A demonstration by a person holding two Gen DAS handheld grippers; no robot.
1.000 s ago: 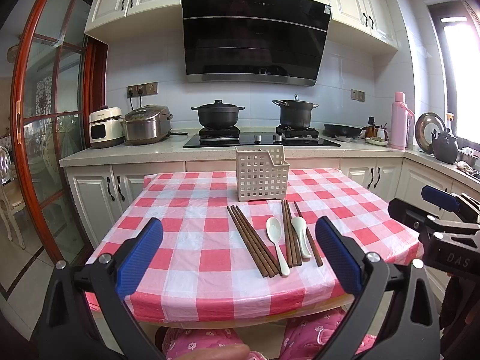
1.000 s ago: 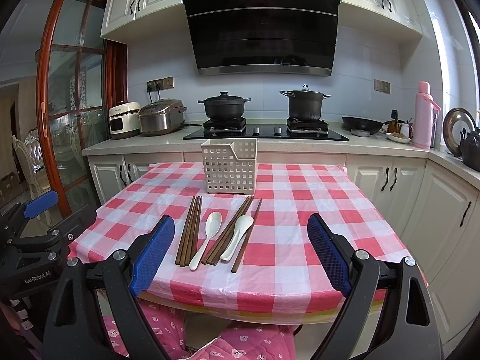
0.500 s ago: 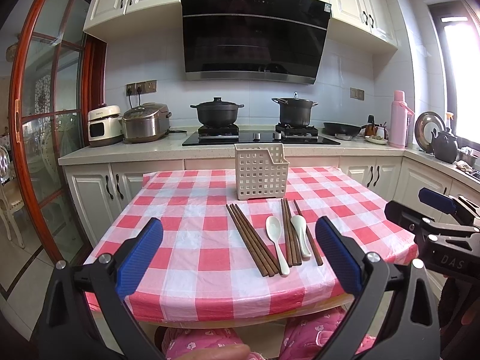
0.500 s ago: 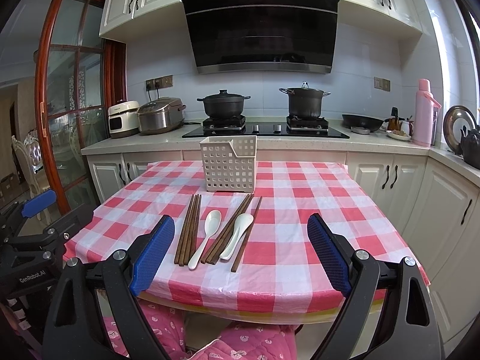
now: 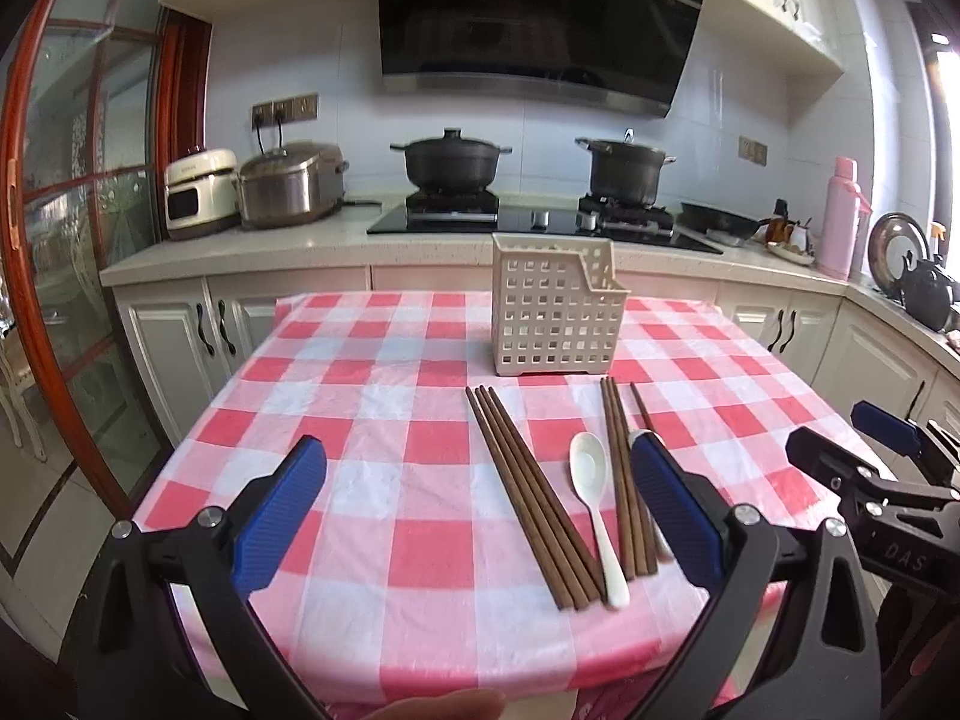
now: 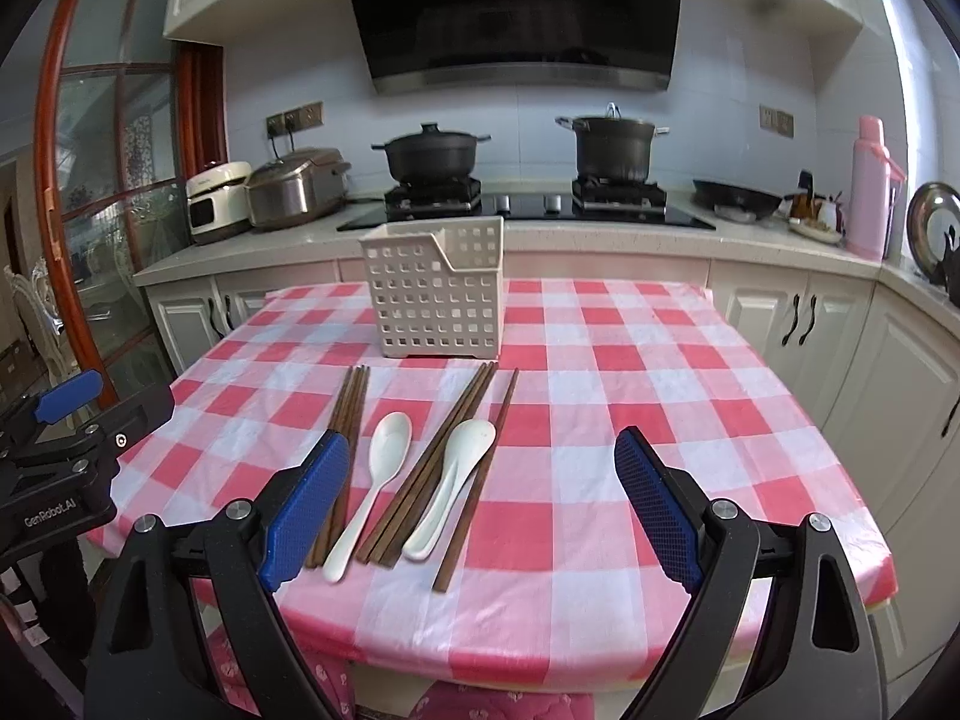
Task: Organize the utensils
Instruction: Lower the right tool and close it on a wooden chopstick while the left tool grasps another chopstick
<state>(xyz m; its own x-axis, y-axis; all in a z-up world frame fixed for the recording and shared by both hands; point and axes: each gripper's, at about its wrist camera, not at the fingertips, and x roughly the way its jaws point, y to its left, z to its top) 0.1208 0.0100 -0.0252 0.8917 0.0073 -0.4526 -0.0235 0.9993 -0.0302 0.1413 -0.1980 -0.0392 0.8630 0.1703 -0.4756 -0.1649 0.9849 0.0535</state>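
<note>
Chopsticks [image 6: 351, 420] and two white spoons [image 6: 375, 492] lie on the checkered counter [image 6: 600, 420] just before the empty basket [image 6: 438, 294], both my left hand-held gripper [image 5: 477, 516] and right hand-held gripper [image 6: 483, 507] wide apart, so I'd pinch one bundle mid-shaft, level.

left wrist: faces stove | right wrist: same | shared: table [image 5: 384, 480], perhaps near
</note>
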